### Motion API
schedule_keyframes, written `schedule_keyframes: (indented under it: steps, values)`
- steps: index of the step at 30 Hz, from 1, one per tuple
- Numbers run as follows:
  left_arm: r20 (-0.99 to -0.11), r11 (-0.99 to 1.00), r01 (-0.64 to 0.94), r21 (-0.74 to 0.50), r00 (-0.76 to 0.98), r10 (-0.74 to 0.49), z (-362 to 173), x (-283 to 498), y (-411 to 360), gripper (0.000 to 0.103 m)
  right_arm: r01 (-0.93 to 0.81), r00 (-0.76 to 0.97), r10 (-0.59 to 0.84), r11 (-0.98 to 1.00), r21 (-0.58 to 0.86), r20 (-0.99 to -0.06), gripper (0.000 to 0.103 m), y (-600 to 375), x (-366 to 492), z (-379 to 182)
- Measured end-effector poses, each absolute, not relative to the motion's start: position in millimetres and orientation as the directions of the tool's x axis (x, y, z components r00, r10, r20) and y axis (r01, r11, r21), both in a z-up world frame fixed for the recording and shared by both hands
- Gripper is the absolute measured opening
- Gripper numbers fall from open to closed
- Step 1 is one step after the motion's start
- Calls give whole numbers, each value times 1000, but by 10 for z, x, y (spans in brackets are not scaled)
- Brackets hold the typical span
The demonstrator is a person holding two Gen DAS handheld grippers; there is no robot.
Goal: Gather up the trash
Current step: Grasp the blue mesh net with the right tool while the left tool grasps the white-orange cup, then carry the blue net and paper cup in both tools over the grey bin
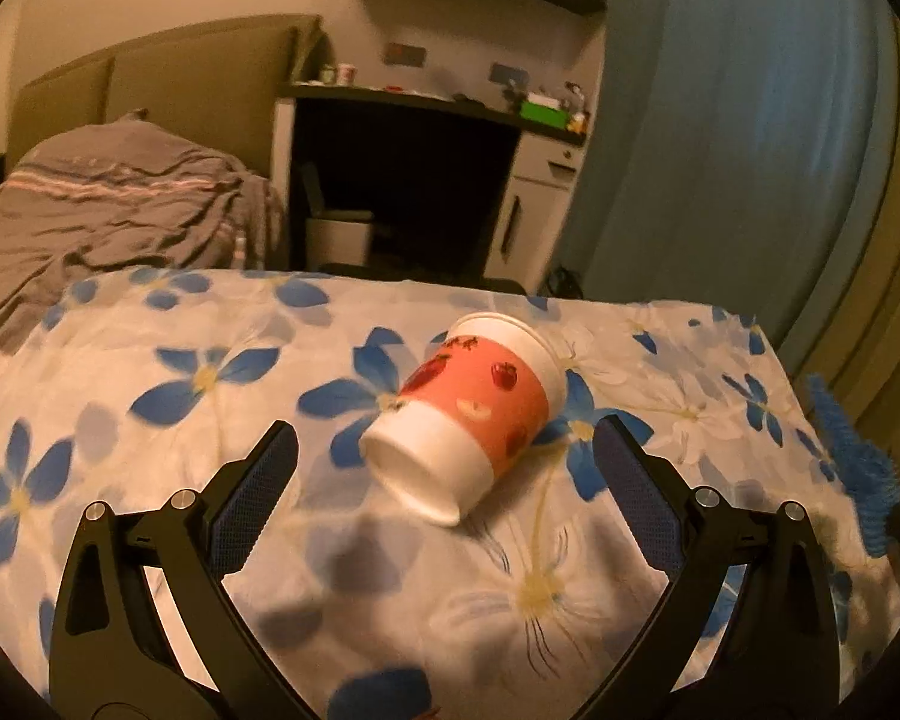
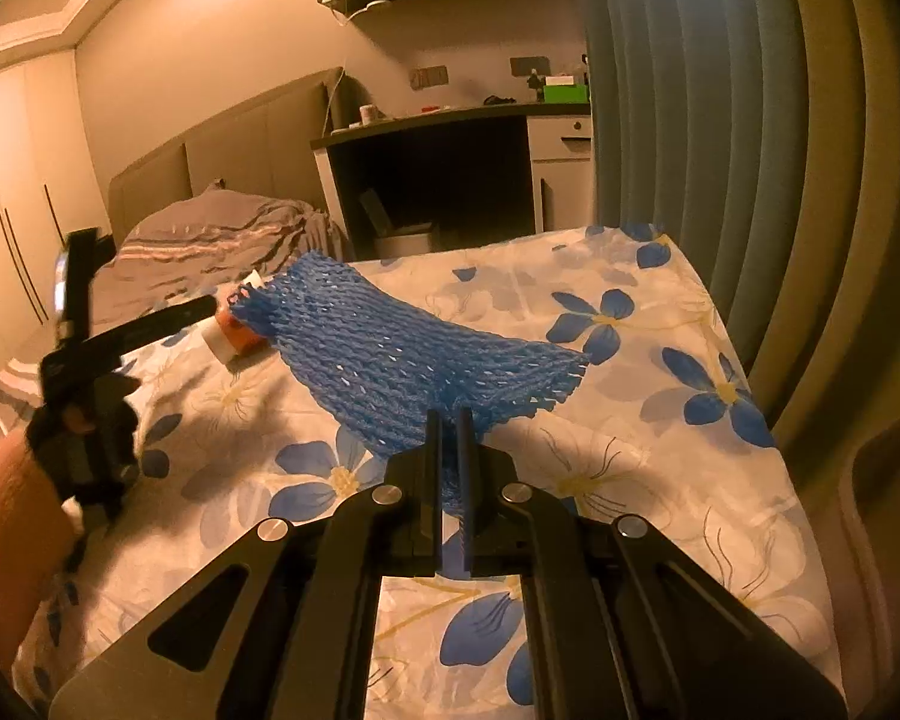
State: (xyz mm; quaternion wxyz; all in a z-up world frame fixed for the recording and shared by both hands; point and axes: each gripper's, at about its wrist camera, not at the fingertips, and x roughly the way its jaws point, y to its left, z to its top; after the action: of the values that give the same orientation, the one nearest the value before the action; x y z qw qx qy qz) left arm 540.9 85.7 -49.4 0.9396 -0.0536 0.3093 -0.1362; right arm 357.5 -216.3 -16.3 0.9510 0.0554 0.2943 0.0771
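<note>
**Net pinched, cup lying ahead**

My right claw [image 2: 448, 420] is pressed together on the blue foam net [image 2: 414, 348], lifting it off the flowered counter [image 2: 660, 480]. My left claw [image 1: 444, 444] is spread wide, holding nothing, with the paper cup [image 1: 468, 414] lying on its side between its fingers.

the cup [image 1: 468, 414] looks like smooth paper w/ a matt pink band. the blue net [image 2: 402, 354] is soft foam mesh, bumpy & full of holes. the sheet [image 1: 150, 420] on the table is thin cloth w/ blue flowers, a bit wrinkly. the left gripper [image 1: 444, 456] is black matt plastic w/ shiny metal pins; its pads [image 1: 252, 504] look rough & dotted.
</note>
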Motion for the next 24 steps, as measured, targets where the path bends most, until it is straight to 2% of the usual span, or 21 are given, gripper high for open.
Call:
schedule_keyframes:
  steps: [8,12,17,19,24]
  values:
    - [-646,920,294,-260,655,-392,-666,5752,842,97,-112,822,177,982,150,-542,5,-2174,3571,-158]
    - [-652,911,318,-263,637,-411,-693,5752,796,96,-114,822,180,982,153,-541,5,-2176,3567,-157]
    - [-659,910,338,-241,631,-409,-690,5739,728,81,-116,819,183,981,155,-543,5,-2190,3568,-154]
    - [-670,911,343,-227,624,-402,-695,5748,694,68,-117,821,185,980,158,-541,5,-2198,3559,-138]
    - [-679,919,349,-186,630,-377,-685,5706,641,65,-118,822,188,980,161,-538,5,-2197,3559,-135]
